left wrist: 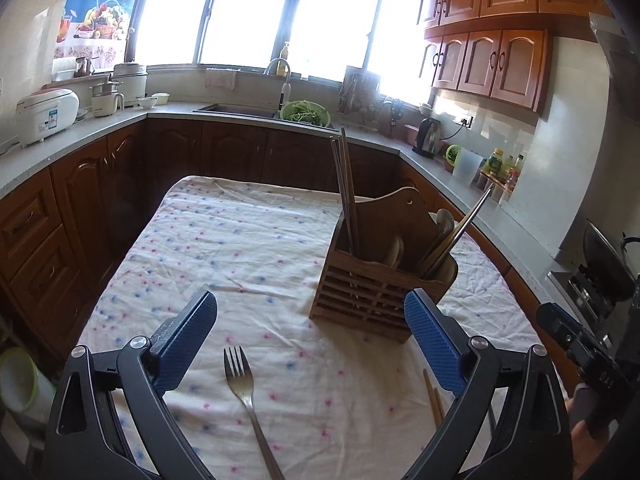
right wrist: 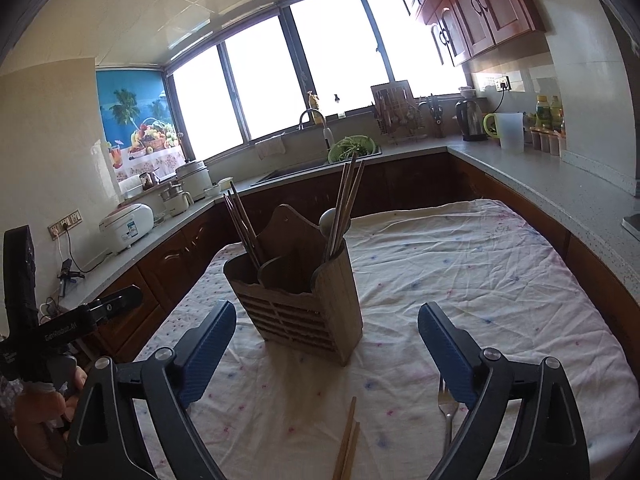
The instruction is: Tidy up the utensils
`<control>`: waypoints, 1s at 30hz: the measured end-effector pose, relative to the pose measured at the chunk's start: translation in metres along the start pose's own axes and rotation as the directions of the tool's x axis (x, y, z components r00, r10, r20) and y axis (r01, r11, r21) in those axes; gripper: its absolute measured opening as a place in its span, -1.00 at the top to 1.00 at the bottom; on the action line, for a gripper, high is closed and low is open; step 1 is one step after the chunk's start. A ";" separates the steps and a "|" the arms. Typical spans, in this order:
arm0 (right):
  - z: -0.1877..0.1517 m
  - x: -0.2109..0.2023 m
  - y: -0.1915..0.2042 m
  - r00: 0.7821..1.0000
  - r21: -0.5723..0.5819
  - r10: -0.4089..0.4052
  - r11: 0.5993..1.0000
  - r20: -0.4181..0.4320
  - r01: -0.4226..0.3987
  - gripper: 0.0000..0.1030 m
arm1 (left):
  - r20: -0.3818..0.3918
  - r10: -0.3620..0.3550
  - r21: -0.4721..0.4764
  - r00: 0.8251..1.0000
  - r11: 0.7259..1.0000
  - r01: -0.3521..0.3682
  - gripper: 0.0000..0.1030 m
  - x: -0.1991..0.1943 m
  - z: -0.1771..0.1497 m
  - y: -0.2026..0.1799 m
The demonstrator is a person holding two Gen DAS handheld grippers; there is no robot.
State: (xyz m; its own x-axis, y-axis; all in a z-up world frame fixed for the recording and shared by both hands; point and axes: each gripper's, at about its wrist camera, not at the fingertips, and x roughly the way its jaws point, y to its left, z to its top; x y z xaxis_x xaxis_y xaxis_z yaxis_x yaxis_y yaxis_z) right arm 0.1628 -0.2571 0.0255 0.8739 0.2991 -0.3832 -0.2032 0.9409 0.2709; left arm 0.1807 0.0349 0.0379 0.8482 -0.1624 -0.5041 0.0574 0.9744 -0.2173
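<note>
A wooden utensil holder [left wrist: 368,284] stands on the cloth-covered table [left wrist: 224,240], holding chopsticks and spoons; it also shows in the right wrist view [right wrist: 304,300]. A metal fork [left wrist: 246,396] lies on the cloth between my left gripper's fingers. My left gripper [left wrist: 312,344] is open and empty above it. A pair of wooden chopsticks [right wrist: 347,444] lies on the cloth below my right gripper [right wrist: 326,352], which is open and empty. The fork also shows in the right wrist view [right wrist: 447,416], partly hidden by the right finger. The chopsticks show at the left wrist view's lower right [left wrist: 434,400].
Kitchen counters [left wrist: 80,132] ring the table, with a rice cooker [left wrist: 46,114], a sink [left wrist: 236,111], a green colander [left wrist: 306,114] and a kettle [left wrist: 428,138]. A stove [left wrist: 600,280] is at the right. The other gripper shows at the right edge [left wrist: 580,344].
</note>
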 end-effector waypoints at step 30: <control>-0.004 -0.094 0.011 0.991 -0.096 0.055 0.994 0.119 -0.043 -1.00 | 0.199 0.031 0.102 0.980 0.993 -0.052 -1.00 -0.097 -0.043 -0.025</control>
State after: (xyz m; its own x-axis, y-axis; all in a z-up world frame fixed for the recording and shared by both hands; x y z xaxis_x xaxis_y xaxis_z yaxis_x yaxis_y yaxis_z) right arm 0.0773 -0.2745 0.0611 0.9079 0.3289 -0.2600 -0.2824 0.9381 0.2008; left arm 0.0742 0.0197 0.0568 0.9373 -0.0981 -0.3345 0.0666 0.9923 -0.1045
